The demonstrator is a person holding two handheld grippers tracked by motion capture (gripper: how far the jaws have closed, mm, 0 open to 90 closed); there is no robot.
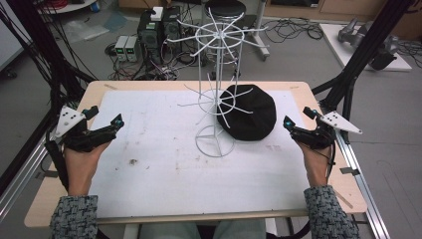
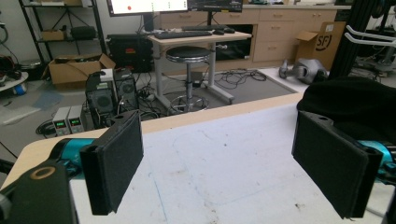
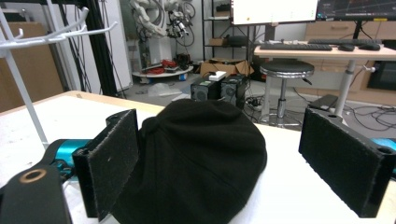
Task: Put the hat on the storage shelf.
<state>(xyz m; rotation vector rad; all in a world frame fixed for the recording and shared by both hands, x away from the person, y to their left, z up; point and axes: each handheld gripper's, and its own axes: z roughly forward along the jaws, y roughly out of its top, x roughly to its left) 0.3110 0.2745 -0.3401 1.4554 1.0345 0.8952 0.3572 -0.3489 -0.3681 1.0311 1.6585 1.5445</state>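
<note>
- The left gripper is black, with a grey three-cornered plate on top and small teal accents near its tip.
- The right gripper matches it: black body, grey three-cornered plate, teal spot at the tip.
- In both gripper views the jaws are flat black slabs faced with a dark, felt-like padding.
- A teal cylinder sits behind each jaw, and a black bracket with a brass-ringed hole stands at the lower left.
- A black cable runs along the right wrist.
- Both sleeves are a grey-and-black speckled knit, ending at the wrists.
</note>
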